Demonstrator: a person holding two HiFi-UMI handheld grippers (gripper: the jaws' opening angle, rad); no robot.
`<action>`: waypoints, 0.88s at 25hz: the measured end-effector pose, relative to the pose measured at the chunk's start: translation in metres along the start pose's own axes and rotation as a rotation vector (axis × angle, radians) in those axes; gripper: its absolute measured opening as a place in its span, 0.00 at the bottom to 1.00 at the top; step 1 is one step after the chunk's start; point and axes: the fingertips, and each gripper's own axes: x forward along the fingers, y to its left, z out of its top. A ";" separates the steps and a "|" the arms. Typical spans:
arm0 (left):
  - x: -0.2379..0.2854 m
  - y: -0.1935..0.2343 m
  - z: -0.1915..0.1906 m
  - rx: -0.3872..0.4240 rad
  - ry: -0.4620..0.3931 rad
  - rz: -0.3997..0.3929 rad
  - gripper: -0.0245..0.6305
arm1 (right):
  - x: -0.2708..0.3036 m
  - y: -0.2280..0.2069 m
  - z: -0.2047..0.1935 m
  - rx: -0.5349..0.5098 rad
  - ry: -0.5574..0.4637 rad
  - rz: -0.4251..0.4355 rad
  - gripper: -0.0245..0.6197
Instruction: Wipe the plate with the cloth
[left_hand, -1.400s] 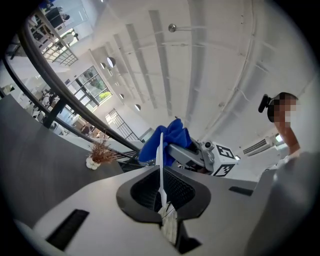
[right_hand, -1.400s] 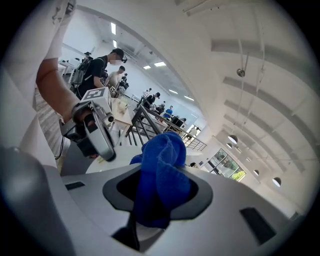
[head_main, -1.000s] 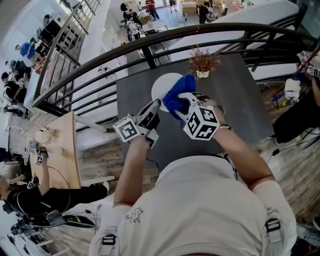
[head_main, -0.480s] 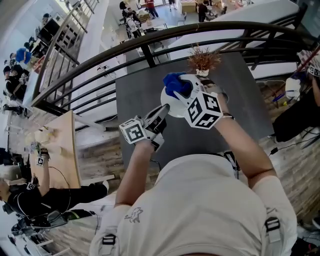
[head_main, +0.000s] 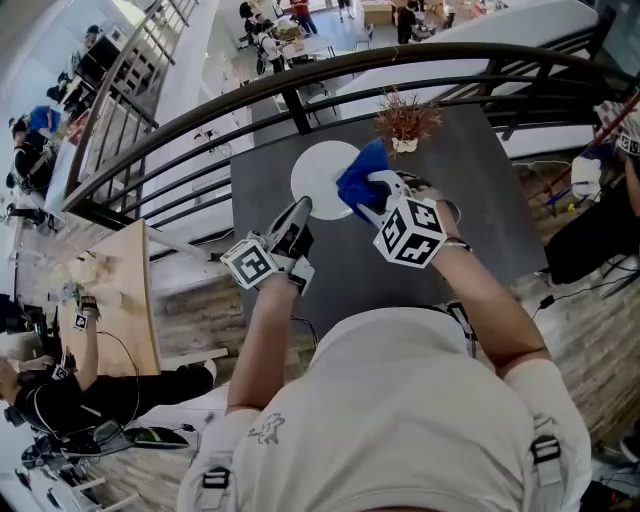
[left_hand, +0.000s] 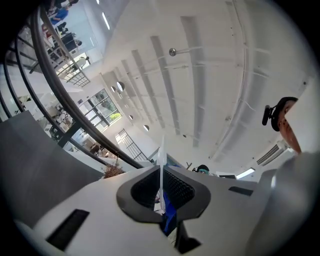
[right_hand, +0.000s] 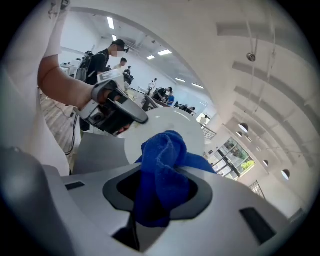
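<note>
From the head view, the left hand-held gripper (head_main: 302, 210) was seen pinching the near rim of the white plate (head_main: 318, 172) over the dark tabletop (head_main: 470, 200). The right hand-held gripper (head_main: 370, 192) pressed a bunched blue cloth (head_main: 360, 178) against the plate's right side. Whether the plate's far edge rested on the tabletop could not be told. A small potted plant (head_main: 405, 122) stood just beyond the cloth, and in my judgement a wide wiping sweep could knock it over. From the left gripper view, the jaws stood nearly closed on the plate, which ran edge-on between the pads, with only a narrow strip of rim in the grip. Sideways pressure from the wiping could lever the plate round in the pads or work it free, and it would then drop. From the right gripper view, the jaws were clamped on a thick wad of the cloth, which bulged forward onto the plate's face. The wad looked loosely gathered; if it dragged back through the jaws during a stroke, the bare tips could scrape the plate, or the cloth could be left behind.
</note>
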 end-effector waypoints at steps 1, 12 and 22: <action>-0.002 0.001 0.002 0.033 0.002 0.002 0.07 | -0.002 -0.010 -0.005 0.024 0.013 -0.028 0.24; 0.011 -0.025 0.003 0.505 0.096 0.033 0.07 | -0.062 -0.063 0.016 0.133 -0.112 -0.102 0.24; 0.028 -0.050 -0.003 1.238 0.272 0.141 0.07 | -0.104 -0.071 0.081 0.223 -0.325 -0.022 0.24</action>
